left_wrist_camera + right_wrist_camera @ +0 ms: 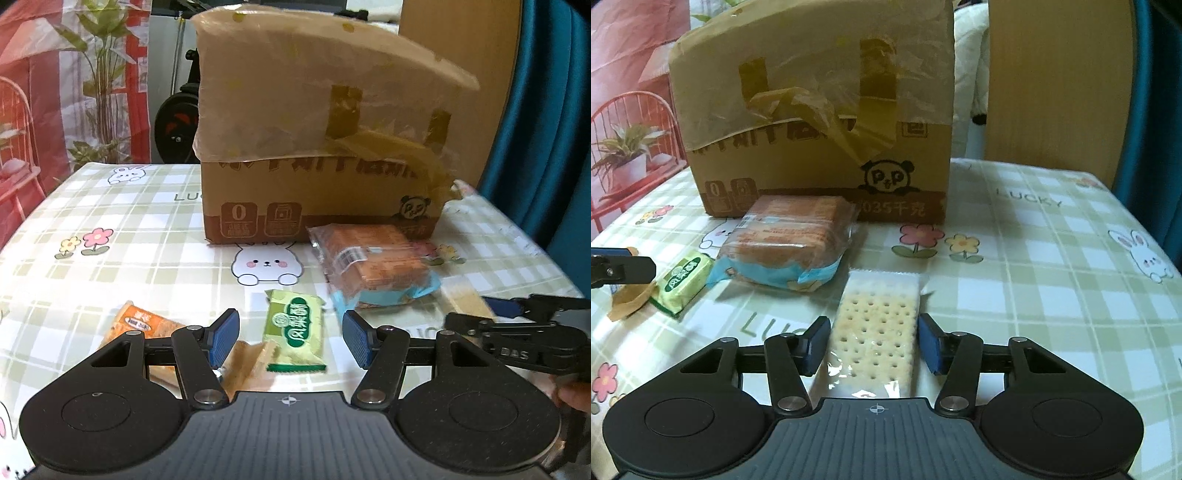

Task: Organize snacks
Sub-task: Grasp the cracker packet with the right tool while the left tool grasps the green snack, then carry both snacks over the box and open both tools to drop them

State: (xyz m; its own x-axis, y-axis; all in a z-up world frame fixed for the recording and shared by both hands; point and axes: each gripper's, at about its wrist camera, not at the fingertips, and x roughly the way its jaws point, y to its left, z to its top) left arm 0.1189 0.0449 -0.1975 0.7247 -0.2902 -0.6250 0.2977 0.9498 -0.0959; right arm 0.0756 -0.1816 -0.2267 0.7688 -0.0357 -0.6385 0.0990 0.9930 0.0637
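Right wrist view: the right hand-held gripper (872, 341) straddles the cracker pack (875, 332), jaws apart; squeezing hard could crush the crackers.

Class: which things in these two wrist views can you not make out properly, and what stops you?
- Cardboard box contents: both views, raised flap hides the inside.
- Orange snack packet: left view, left tongs cover its near end.
- Cracker pack: right view, near end hidden under right tongs.
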